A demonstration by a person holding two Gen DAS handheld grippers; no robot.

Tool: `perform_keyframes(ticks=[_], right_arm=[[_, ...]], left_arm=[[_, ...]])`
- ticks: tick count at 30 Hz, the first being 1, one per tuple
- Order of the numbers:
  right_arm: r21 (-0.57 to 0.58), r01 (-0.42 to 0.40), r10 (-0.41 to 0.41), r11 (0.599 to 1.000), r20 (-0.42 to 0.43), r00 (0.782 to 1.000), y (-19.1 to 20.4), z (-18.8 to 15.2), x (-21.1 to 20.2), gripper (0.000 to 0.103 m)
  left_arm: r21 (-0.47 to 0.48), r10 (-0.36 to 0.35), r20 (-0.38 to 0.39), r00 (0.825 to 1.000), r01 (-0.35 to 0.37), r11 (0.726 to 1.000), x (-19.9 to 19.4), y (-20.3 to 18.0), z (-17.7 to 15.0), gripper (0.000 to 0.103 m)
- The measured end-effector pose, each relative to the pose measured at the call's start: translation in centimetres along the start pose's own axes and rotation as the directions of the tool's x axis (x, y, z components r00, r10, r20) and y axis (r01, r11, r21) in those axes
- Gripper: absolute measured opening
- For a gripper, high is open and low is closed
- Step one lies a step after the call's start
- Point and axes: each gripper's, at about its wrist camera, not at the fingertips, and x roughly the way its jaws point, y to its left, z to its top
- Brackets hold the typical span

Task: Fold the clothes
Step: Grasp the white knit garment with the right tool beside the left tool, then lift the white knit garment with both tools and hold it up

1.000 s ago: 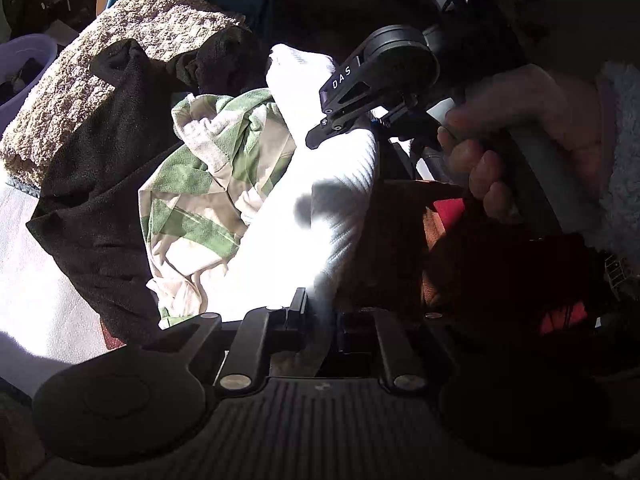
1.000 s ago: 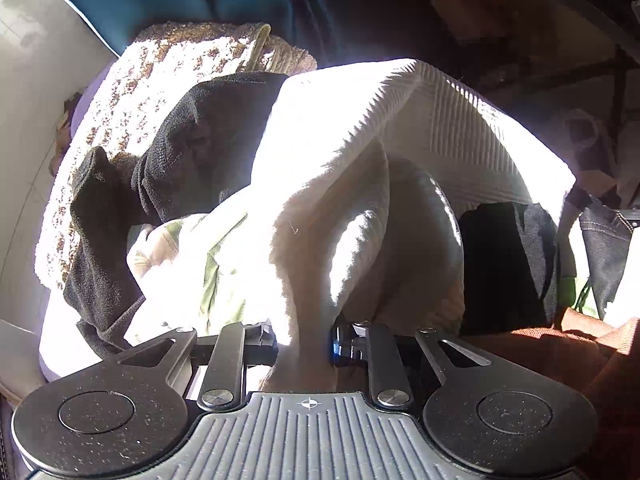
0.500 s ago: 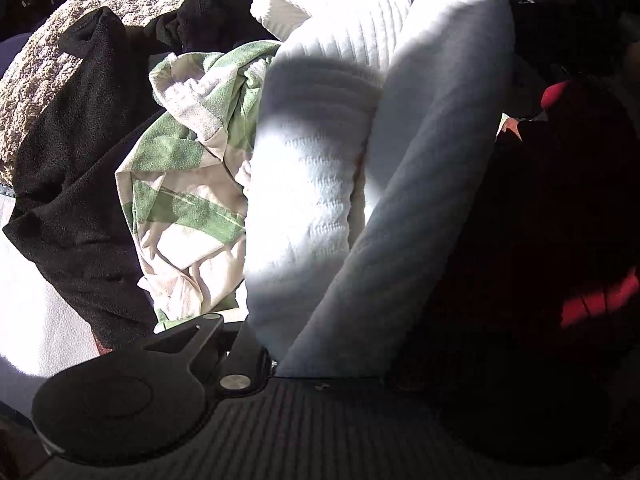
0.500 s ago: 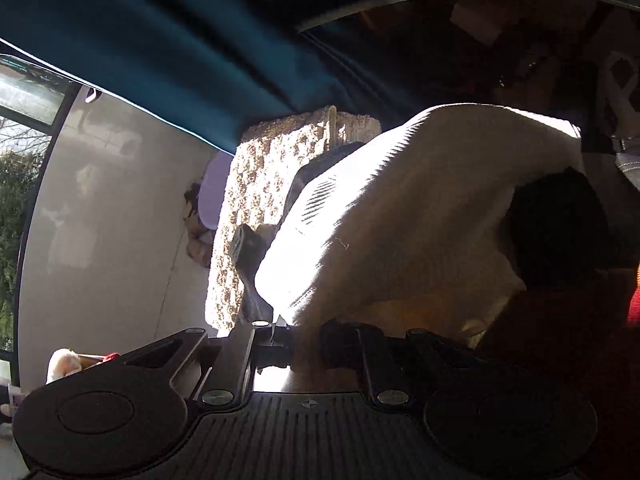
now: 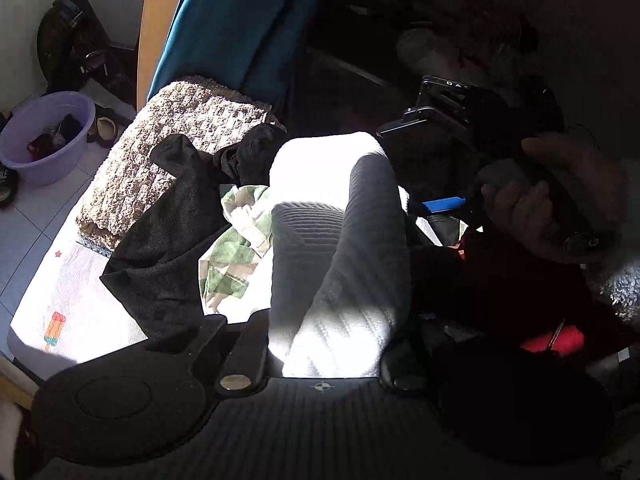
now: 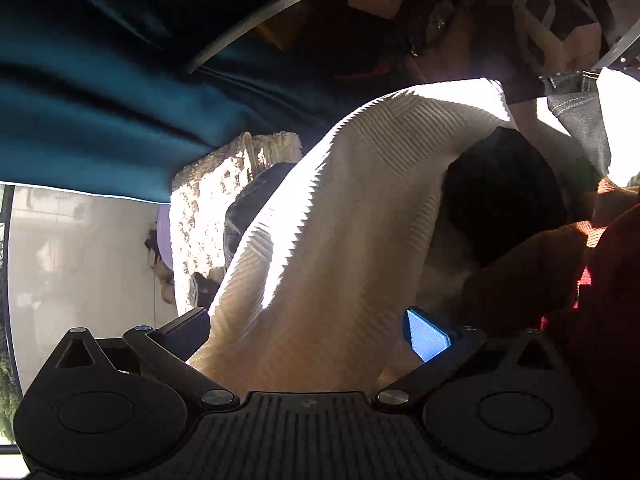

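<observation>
A white ribbed garment (image 5: 336, 240) rises out of my left gripper (image 5: 324, 332), which is shut on it; the cloth covers the fingertips. It arches up toward my right gripper (image 5: 420, 164), held by a hand (image 5: 540, 192) at the upper right. In the right wrist view, the right gripper (image 6: 308, 328) stands open, one blue pad (image 6: 428, 336) showing. The white garment (image 6: 352, 220) lies loosely between its spread fingers. It hangs above a pile of clothes.
In the pile are a green-and-white striped garment (image 5: 236, 240), a black garment (image 5: 172, 232), a beige knit (image 5: 188, 132) and red cloth (image 5: 552, 340). A white printed sheet (image 5: 60, 300) lies underneath. A purple basin (image 5: 44, 136) sits on the floor, a blue curtain (image 5: 224, 20) behind. Denim (image 6: 580, 116) hangs right.
My right gripper has opened and let go of the white garment, which it held a second ago. Both grippers lifted the garment; the left stays shut on it.
</observation>
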Motion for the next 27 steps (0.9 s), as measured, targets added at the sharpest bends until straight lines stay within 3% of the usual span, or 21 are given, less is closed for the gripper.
perform_keyframes(ticks=[4, 10, 11, 12, 13, 15, 17, 20, 22, 25, 27], right_arm=[[-0.042, 0.139, -0.141, 0.989, -0.037, 0.989, 0.8, 0.8, 3.5, 0.102], [-0.008, 0.205, -0.202, 0.979, -0.207, 0.957, 1.0, 0.2, 8.9, 0.102], [-0.025, 0.226, -0.226, 0.974, -0.223, 0.948, 1.1, -0.3, 9.3, 0.101], [-0.038, 0.232, -0.235, 0.972, -0.231, 0.944, 1.2, -0.7, 9.3, 0.089], [-0.043, 0.201, -0.206, 0.979, -0.219, 0.954, 1.5, -0.9, 8.5, 0.077], [-0.053, 0.139, -0.146, 0.989, -0.196, 0.970, 2.1, -1.2, 6.9, 0.030], [-0.064, 0.076, -0.086, 0.995, -0.173, 0.981, 2.7, -1.5, 5.3, 0.013], [-0.099, -0.038, 0.026, 0.994, -0.121, 0.992, 4.2, -1.7, 2.2, 0.010], [-0.093, -0.164, 0.157, 0.982, -0.082, 0.984, 5.7, -1.2, -1.0, 0.009], [-0.115, -0.339, 0.340, 0.934, -0.014, 0.940, 8.4, -0.8, -6.0, 0.009], [-0.141, -0.446, 0.454, 0.884, 0.030, 0.890, 10.3, -0.6, -9.4, 0.009]], left_arm=[[-0.010, -0.028, 0.014, 1.000, 0.028, 1.000, -1.3, -0.7, -0.3, 0.010], [0.040, -0.070, 0.022, 0.997, 0.069, 0.997, -2.5, -1.7, -0.9, 0.010], [0.024, -0.078, 0.023, 0.997, 0.077, 0.997, -2.6, -1.5, -0.8, 0.010], [0.007, -0.084, 0.025, 0.996, 0.084, 0.996, -2.8, -1.3, -0.8, 0.010], [-0.012, -0.088, 0.031, 0.996, 0.088, 0.996, -3.1, -1.0, -0.7, 0.010], [-0.072, -0.109, 0.046, 0.993, 0.112, 0.991, -3.8, -0.3, -0.4, 0.010], [-0.103, -0.147, 0.069, 0.987, 0.154, 0.983, -4.8, 0.2, 0.0, 0.010], [-0.076, -0.183, 0.128, 0.975, 0.193, 0.978, -6.9, 0.1, 1.6, 0.010], [-0.062, -0.198, 0.194, 0.961, 0.214, 0.975, -8.9, 0.1, 3.3, 0.010], [-0.043, -0.204, 0.330, 0.922, 0.230, 0.972, -12.6, 0.2, 6.5, 0.010], [-0.005, -0.199, 0.412, 0.889, 0.221, 0.975, -15.1, -0.1, 8.5, 0.010]])
